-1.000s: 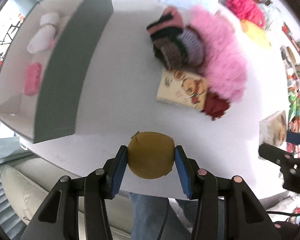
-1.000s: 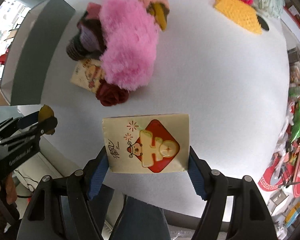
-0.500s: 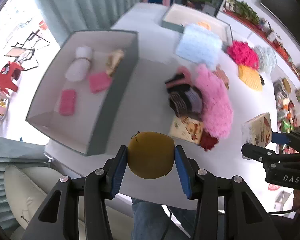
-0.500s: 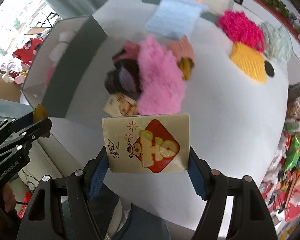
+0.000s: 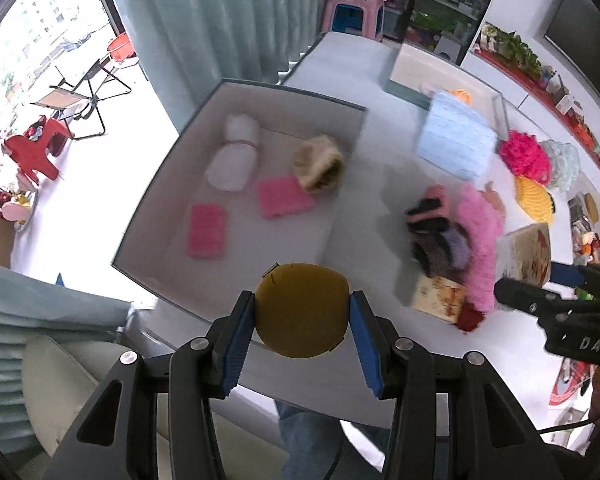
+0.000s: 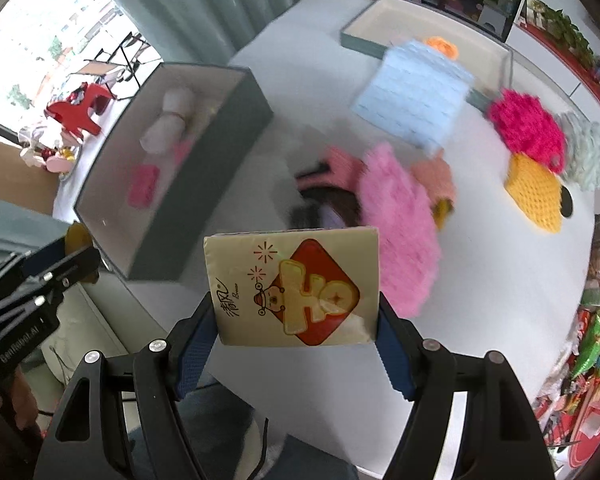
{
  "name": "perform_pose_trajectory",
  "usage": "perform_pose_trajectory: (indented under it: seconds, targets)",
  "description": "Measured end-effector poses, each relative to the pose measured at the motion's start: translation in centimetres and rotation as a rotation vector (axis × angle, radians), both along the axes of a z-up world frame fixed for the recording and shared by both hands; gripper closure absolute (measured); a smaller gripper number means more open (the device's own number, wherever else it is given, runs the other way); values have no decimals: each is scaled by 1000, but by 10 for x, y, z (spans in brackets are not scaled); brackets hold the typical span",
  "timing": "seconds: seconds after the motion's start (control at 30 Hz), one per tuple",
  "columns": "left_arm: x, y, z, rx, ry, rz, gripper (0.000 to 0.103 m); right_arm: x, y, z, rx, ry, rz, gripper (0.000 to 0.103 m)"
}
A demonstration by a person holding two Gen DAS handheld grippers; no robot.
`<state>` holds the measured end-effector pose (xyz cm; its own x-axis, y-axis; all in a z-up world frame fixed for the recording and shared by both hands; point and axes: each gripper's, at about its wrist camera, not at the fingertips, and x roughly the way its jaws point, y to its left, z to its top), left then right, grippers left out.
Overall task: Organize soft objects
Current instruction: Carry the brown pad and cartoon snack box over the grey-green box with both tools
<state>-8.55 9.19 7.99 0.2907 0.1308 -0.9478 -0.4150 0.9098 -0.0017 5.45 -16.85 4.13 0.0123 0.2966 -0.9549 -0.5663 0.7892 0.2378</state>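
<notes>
Compared with a second ago, both cameras now sit higher above the white surface and take in far more of the room, with the curtains and a second tray at the far end in sight. At the left, the grey open box with its white inside shows all its contents: a rolled white cloth, two pink fuzzy rectangles, and a tan furry piece. The left hand-held gripper grasps a round, flat mustard-yellow pad between its blue pads, now just over the box's near corner. To the right, a heap of a fluffy pink fabric and dark knitted pieces lies on the surface, with a pale blue knitted square beyond it. The right hand-held gripper clamps a cream tissue packet printed with a red diamond, held upright above the surface's near edge.
</notes>
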Motion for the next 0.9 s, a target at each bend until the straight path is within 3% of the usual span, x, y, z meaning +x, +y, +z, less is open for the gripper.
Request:
perform_pose_trajectory:
  seconds: [0.17,0.37,0.6,0.9]
  targets:
    - [11,42,0,16,13,-49,54,5,48,11,31,-7,-30,27]
    - [27,83,-14,-9,30,-36,54,17,108,22,36,-20,-26,27]
    - [42,108,-35,-45,47,-9,54,28,163,25,-5,-37,21,27]
    - [60,124,-54,-79,74,9,54,40,198,9,-70,-19,53,27]
